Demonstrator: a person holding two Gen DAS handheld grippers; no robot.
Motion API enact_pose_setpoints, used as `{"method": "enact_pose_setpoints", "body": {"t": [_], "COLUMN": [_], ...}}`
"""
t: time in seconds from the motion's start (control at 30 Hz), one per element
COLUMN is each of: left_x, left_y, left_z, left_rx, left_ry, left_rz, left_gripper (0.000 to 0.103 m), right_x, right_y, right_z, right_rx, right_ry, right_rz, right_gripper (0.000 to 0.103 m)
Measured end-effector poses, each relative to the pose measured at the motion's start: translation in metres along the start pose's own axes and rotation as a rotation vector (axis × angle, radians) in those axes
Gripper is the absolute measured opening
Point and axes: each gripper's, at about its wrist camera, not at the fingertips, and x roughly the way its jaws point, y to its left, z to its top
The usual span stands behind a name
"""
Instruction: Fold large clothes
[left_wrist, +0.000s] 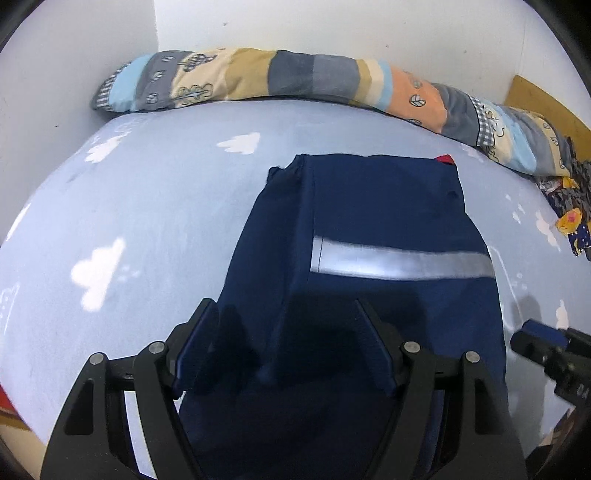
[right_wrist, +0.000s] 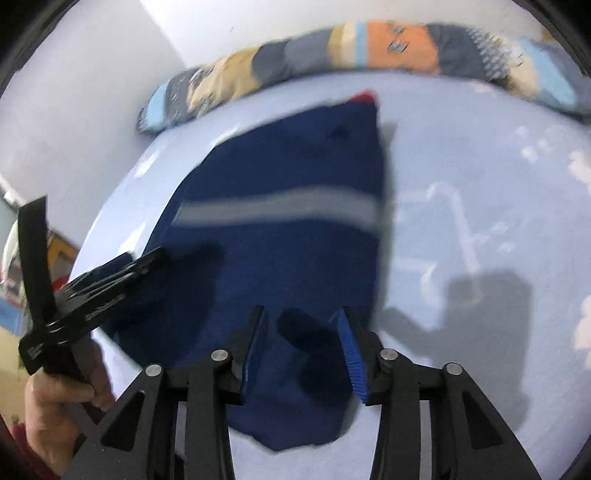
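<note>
A: Left wrist view first. What lies on the bed?

B: A dark blue garment, partly folded, flat on the pale blue sheet with white clouds. A grey reflective stripe runs across it, and a bit of red shows at its far right corner.

A: And the left gripper?

B: Its jaws stand wide apart above the near end of the garment, with nothing between them. The tip of the right gripper pokes in at the right edge, beside the cloth.

A: Anything behind?

B: A rolled patchwork quilt along the white wall, and some patterned cloth at the far right.

A: Any writing?

B: None I can read here.

A: Now the right wrist view.

B: It is blurred. The right gripper hangs over the near right corner of the garment, jaws parted, gripping nothing. The stripe and the quilt show again.

A: The left gripper?

B: At the left, over the garment's edge, held by a hand. Whether it is open I cannot tell from this side. There is small lettering on its body, too smeared to read.
</note>
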Motion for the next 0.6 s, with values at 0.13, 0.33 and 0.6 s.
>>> {"method": "enact_pose_setpoints", "body": {"t": [0.13, 0.33, 0.6], "left_x": [0.039, 0.049, 0.041], "left_y": [0.005, 0.014, 0.094], "left_z": [0.012, 0.015, 0.019], "left_rx": [0.003, -0.023, -0.174], "left_ry": [0.111, 0.193, 0.271], "left_rz": [0.007, -0.079, -0.41], "left_gripper": [0.076, 0.079, 0.079], "right_x": [0.017, 0.044, 0.012], "right_y": [-0.011, -0.014, -0.063], "right_z": [0.011, 0.016, 0.025], "right_rx": [0.041, 0.09, 0.254], "right_ry": [0.022, 0.088, 0.008], "right_rz": [0.001, 0.042, 0.264], "right_gripper": [0.044, 0.049, 0.066]}}
